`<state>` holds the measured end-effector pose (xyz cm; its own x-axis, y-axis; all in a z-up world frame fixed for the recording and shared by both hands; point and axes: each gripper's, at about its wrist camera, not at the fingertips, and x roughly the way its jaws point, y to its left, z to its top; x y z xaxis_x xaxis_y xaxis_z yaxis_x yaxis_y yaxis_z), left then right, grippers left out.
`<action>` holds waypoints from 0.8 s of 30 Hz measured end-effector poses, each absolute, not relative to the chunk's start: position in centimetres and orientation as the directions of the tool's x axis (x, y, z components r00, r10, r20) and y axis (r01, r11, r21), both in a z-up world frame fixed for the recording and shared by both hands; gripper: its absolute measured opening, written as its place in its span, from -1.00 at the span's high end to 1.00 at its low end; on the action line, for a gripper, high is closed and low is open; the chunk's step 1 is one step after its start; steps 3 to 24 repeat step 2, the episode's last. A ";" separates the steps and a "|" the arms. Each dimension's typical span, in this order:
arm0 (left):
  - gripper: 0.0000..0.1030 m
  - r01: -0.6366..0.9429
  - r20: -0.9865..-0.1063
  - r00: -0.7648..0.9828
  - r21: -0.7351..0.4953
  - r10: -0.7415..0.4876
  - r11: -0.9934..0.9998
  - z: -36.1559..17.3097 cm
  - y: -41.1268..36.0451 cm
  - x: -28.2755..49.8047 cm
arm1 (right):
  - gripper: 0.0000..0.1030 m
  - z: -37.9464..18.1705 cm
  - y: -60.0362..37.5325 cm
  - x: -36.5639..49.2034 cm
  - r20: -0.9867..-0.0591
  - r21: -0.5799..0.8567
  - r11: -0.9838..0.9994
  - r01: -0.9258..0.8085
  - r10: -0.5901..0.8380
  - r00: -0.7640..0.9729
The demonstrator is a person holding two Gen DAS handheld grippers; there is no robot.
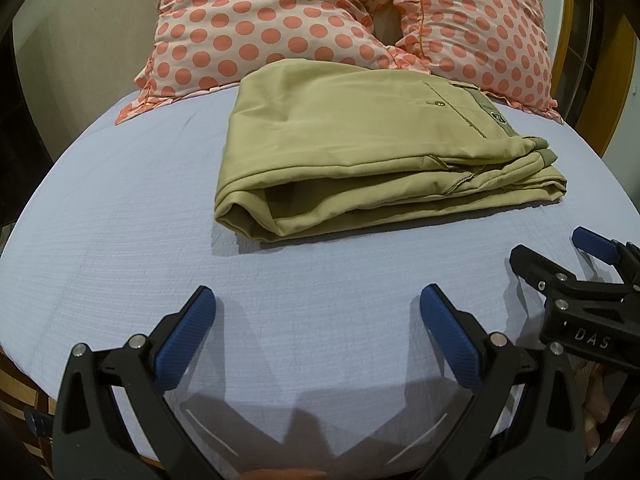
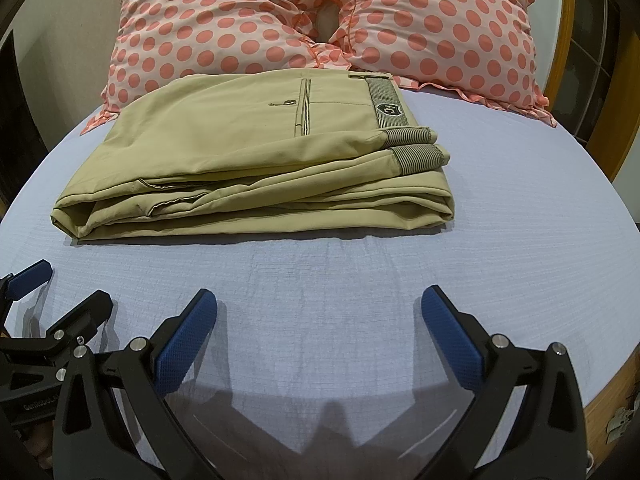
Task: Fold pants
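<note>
Two tools, L (image 1: pixel 318 334) & R (image 2: pixel 319 334), both wide open w/ nothing in them, hang low over the bed sheet (image 1: pixel 120 240), side by side, near the front edge. You can see the pants (image 2: pixel 248 164) lying flat on the bed, apart from both tools, up against the spotty pillows (image 2: pixel 320 20). They look folded into a thick stack already, so I think the job is about done. Soft, light cloth, prob. floppy, so layers may slide if you lift one only. Grab the fat rolled edge at the front, all layers at once. Long side runs left to right; waistband (image 2: pixel 390 104) is at your right end, fold at the left.
</note>
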<state>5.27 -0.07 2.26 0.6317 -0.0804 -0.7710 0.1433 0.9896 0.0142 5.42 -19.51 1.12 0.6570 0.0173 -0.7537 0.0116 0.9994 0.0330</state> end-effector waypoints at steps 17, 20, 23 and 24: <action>-0.97 0.143 -0.771 0.632 0.014 -0.080 0.990 2.3 -0.1 5.3 | -0.97 1.2 -19.6 5.5 -0.754 0.033 0.999 0.012 0.017 0.657; -0.97 0.143 -0.771 0.632 0.014 -0.080 0.990 2.3 -0.1 5.3 | -0.97 1.2 -19.6 5.5 -0.754 0.033 0.999 0.012 0.017 0.657; -0.97 0.143 -0.771 0.632 0.014 -0.080 0.990 2.3 -0.1 5.3 | -0.97 1.2 -19.6 5.5 -0.754 0.033 0.999 0.012 0.017 0.657; -0.97 0.143 -0.771 0.632 0.014 -0.080 0.990 2.3 -0.1 5.3 | -0.97 1.2 -19.6 5.5 -0.754 0.033 0.999 0.012 0.017 0.657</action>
